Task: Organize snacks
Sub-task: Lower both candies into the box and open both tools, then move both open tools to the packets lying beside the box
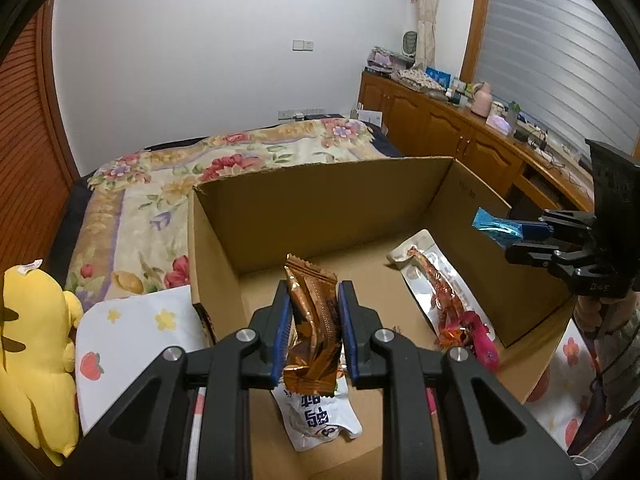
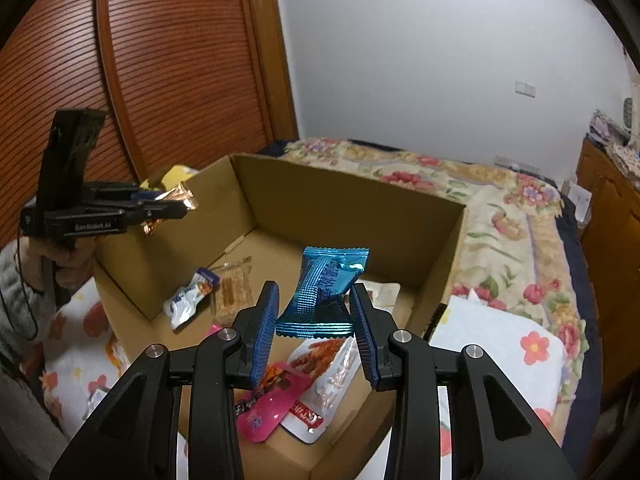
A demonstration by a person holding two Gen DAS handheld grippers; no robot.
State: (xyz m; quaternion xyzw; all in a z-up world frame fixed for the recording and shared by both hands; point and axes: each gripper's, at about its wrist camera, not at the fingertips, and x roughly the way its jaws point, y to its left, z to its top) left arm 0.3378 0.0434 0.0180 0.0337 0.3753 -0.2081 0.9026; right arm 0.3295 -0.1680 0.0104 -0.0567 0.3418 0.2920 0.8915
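Observation:
An open cardboard box (image 1: 320, 170) (image 2: 348, 178) lies on the bed. My left gripper (image 1: 314, 286) is shut on a copper-brown snack packet (image 1: 316, 320), held upright over the box's near left side. My right gripper (image 2: 315, 288) is shut on a shiny blue snack packet (image 2: 326, 292) above the box's right part. Each wrist view shows the other gripper: the right gripper (image 1: 516, 238) with the blue packet (image 1: 496, 228), the left gripper (image 2: 176, 204) with the copper packet (image 2: 182, 196). On the box floor lie a white pouch (image 1: 320, 420) (image 2: 188, 300), a silver-and-orange pack (image 1: 436, 284) (image 2: 328, 360), a pink packet (image 1: 486, 346) (image 2: 268, 404) and a clear cracker pack (image 2: 234, 286).
The floral bedspread (image 1: 240, 160) (image 2: 500, 216) stretches beyond the box. A yellow plush toy (image 1: 32, 340) and a white flowered cushion (image 1: 136, 332) (image 2: 500, 344) flank it. A wooden cabinet (image 1: 448, 128) with clutter runs along the right wall; a slatted wardrobe door (image 2: 168, 64) stands at the left. A person's hand (image 2: 64, 264) grips the left handle.

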